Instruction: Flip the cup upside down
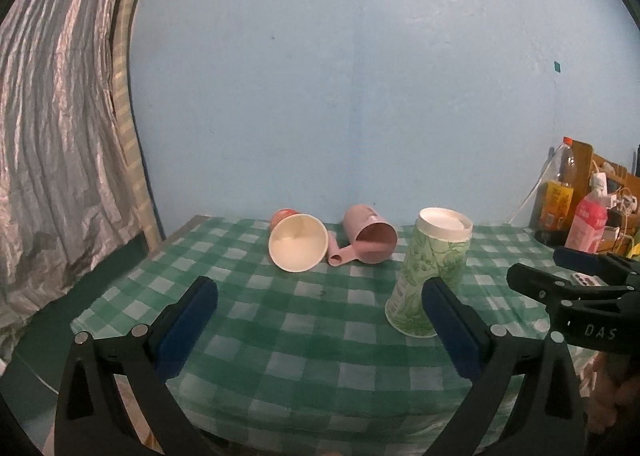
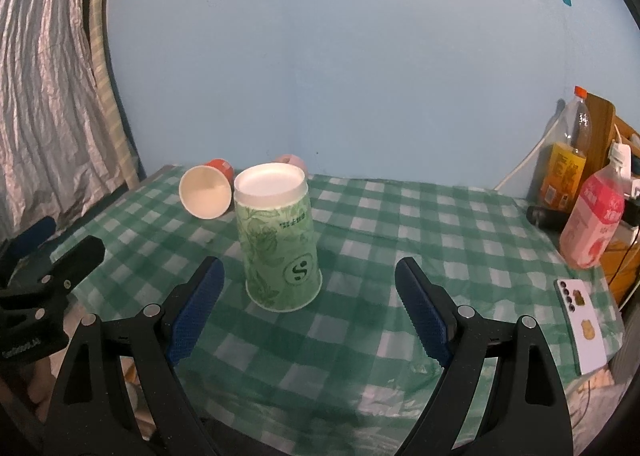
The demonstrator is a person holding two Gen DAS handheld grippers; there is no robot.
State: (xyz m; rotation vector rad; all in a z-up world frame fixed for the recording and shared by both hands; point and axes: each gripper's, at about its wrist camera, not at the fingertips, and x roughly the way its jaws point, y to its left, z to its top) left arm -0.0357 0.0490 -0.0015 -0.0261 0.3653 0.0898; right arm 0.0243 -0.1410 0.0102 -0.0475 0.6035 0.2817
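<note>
A green patterned paper cup (image 2: 280, 244) stands upside down on the green checked tablecloth (image 2: 400, 240), its white base up. It also shows in the left wrist view (image 1: 430, 270), right of centre. My right gripper (image 2: 310, 298) is open and empty, just in front of the cup, a little to its right. My left gripper (image 1: 320, 308) is open and empty, left of the cup. An orange paper cup (image 1: 296, 241) and a pink handled mug (image 1: 370, 238) lie on their sides at the back.
Bottles (image 2: 592, 224) and a wooden rack stand at the table's right edge. A white phone (image 2: 582, 324) lies near the front right corner. A silver curtain (image 1: 52, 136) hangs at the left. The blue wall is behind the table.
</note>
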